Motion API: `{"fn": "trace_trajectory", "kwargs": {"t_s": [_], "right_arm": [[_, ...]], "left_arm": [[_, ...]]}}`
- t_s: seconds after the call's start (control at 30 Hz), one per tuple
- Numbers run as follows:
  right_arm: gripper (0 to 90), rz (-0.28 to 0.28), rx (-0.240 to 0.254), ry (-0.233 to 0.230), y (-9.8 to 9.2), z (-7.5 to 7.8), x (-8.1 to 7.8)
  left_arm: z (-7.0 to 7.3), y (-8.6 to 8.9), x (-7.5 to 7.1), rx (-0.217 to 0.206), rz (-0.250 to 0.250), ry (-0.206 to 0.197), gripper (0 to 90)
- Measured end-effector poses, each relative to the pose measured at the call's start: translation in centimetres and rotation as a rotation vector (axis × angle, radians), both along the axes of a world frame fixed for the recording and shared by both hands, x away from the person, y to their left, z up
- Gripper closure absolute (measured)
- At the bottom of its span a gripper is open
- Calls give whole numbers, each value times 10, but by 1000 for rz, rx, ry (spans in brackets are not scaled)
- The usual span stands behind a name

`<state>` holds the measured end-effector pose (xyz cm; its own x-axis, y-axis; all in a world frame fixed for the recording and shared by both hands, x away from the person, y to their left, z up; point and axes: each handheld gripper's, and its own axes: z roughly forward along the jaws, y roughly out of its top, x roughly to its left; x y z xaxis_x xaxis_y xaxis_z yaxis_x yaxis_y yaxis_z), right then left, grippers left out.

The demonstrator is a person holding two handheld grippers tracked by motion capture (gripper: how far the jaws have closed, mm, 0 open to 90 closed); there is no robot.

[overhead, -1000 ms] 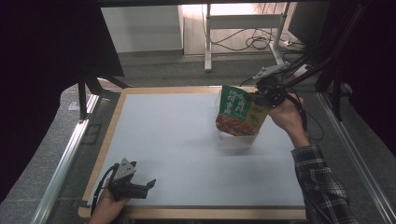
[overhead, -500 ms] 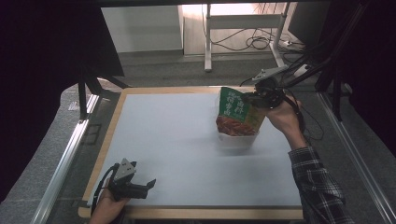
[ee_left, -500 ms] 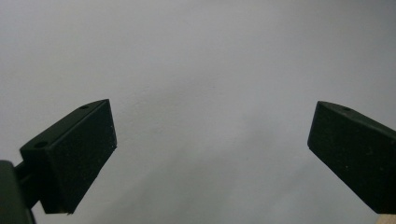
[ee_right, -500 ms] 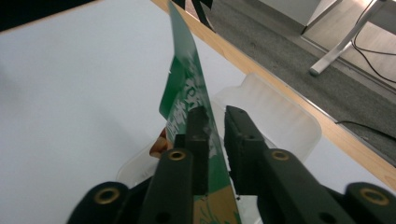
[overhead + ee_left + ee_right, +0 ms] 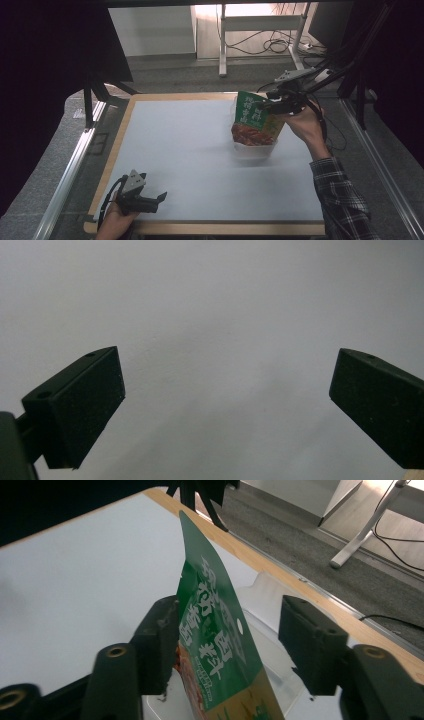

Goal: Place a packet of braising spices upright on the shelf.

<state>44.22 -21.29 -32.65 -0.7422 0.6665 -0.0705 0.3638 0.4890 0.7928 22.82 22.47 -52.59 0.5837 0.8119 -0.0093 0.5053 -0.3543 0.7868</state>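
Observation:
A green food packet (image 5: 254,120) with white lettering and a red food picture stands upright in a clear plastic tub (image 5: 252,148) at the table's back right. My right gripper (image 5: 272,102) is at the packet's top edge. In the right gripper view the packet (image 5: 215,645) rises between the two jaws, which stand well apart: it leans on the left jaw, and a gap separates it from the right one. The tub's rim (image 5: 267,592) shows behind it. My left gripper (image 5: 159,198) rests open near the front left corner, over bare white surface (image 5: 225,315).
The white tabletop (image 5: 190,145) has a wooden border (image 5: 120,140). Metal rails run along both sides. Behind the far edge lie a desk leg and cables on the floor (image 5: 272,47). A black frame post (image 5: 90,97) stands at the back left.
The right hand and the packet have shifted slightly toward the table's middle over the tub. The left gripper has stayed put.

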Motion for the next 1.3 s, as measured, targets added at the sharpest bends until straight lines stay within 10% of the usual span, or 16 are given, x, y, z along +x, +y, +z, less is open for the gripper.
{"fn": "trace_trajectory", "kwargs": {"t_s": [1.3], "right_arm": [[6, -59, 49, -71, -32, -10, -26]], "left_arm": [[0, 0, 0, 3, 4, 1, 13]]}}
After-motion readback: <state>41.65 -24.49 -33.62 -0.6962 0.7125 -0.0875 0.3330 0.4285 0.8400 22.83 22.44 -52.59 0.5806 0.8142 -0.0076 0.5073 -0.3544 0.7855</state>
